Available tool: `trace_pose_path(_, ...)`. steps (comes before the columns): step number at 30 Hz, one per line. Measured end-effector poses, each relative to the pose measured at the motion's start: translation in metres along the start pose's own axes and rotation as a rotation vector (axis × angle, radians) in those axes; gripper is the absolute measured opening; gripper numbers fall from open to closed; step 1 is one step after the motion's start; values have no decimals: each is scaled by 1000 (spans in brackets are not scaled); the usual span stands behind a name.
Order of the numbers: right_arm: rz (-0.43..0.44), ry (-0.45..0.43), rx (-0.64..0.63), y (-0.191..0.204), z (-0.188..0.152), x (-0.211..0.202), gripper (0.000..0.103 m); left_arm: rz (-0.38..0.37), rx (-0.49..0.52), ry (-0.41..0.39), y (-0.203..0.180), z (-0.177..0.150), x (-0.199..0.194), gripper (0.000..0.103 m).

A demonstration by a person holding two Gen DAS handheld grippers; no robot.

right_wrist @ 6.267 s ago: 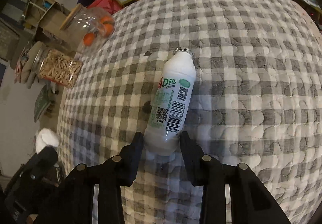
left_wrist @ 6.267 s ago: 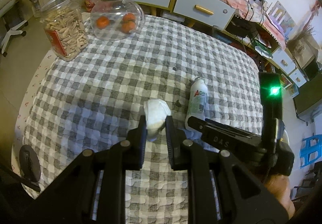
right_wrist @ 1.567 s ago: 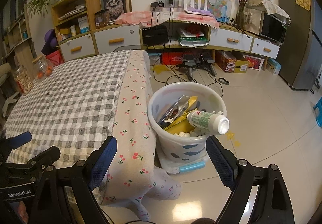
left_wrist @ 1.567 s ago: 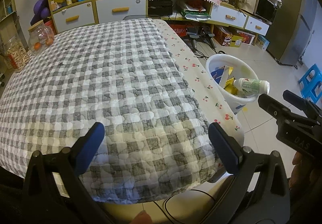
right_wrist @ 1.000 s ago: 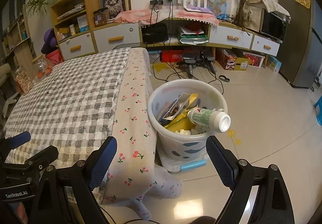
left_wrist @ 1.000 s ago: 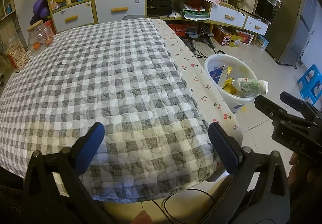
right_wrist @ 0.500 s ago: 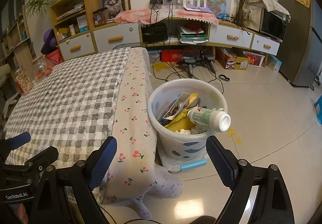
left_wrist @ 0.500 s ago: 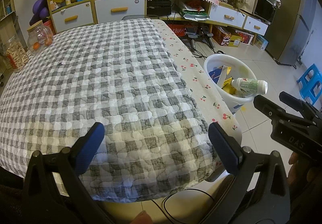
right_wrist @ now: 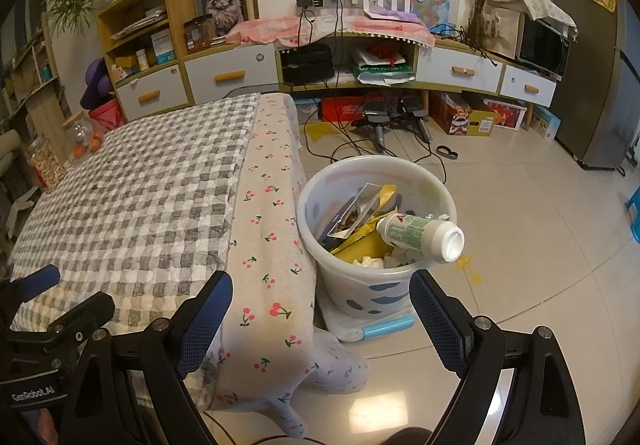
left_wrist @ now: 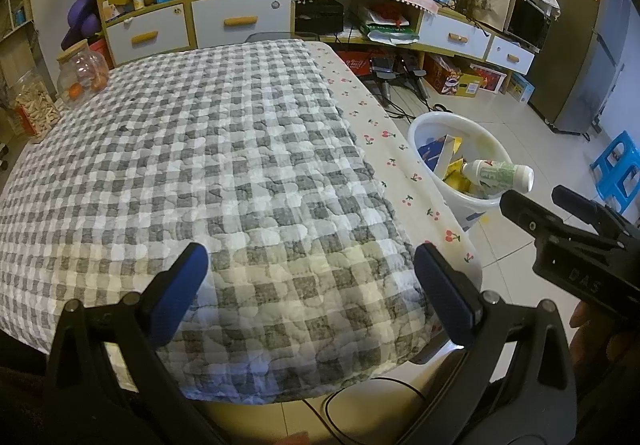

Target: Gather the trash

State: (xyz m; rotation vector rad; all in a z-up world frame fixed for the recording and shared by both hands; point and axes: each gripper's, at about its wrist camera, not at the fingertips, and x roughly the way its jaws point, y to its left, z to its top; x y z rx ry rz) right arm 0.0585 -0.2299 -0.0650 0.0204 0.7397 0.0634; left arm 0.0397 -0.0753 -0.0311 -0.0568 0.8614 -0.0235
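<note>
A white plastic bin (right_wrist: 352, 297) stands on the floor beside the table, full of wrappers and crumpled tissue. The white drink bottle (right_wrist: 420, 231) with a green label lies on top of the trash, its base jutting over the rim; it also shows in the left wrist view as the bottle (left_wrist: 498, 173) in the bin (left_wrist: 460, 201). My right gripper (right_wrist: 320, 315) hangs open in front of the bin with nothing between its fingers. My left gripper (left_wrist: 312, 285) is open and empty above the near edge of the checked tablecloth (left_wrist: 200, 165).
Two glass jars (left_wrist: 82, 73) stand at the table's far left corner. A low cabinet with drawers (right_wrist: 460, 75) lines the back wall, with cables and boxes (right_wrist: 460, 121) on the floor under it. A blue stool (left_wrist: 616, 169) is at the right. Tiled floor lies right of the bin.
Nothing has visibly moved over the last second. Several seconds ago both grippers were at the table, shut on the tissue and the bottle; now both are open and the bottle lies in the bin.
</note>
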Motion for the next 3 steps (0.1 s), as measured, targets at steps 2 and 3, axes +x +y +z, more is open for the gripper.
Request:
trace_pose_path(2, -5, 4, 5, 2, 2, 2, 92, 0, -7, 9, 4, 3, 1, 102)
trace_pose_path(3, -6, 14, 11, 4, 5, 4, 92, -1, -16, 24, 9, 9, 2, 102)
